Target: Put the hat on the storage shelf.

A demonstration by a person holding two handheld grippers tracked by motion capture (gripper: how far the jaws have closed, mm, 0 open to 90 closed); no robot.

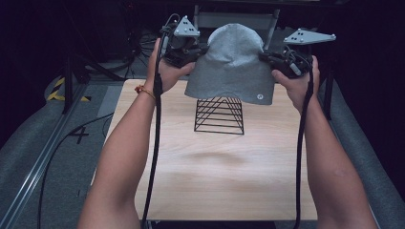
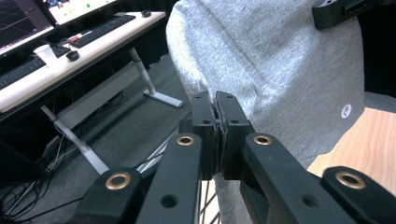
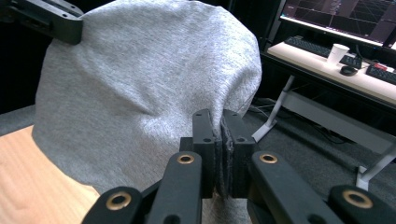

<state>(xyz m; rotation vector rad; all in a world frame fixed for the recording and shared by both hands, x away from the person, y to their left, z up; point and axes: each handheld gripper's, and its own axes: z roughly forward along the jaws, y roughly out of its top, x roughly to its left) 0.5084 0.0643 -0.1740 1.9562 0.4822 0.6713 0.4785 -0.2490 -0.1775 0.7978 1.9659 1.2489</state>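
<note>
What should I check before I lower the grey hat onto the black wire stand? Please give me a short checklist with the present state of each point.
1. Left tool grips the grey hat: ok, jaws shut on the fabric at its edge.
2. Right tool grips the hat: ok, jaws shut on the opposite edge.
3. Hat hangs above the black wire stand: ok in the high view; the hem covers the stand's top.
4. Hat opening spread wide enough for the stand: cannot tell, the opening faces down and is hidden.
5. Stand upright on the wooden table: ok.
6. Hat level between both tools: ok, roughly even in the high view.
</note>
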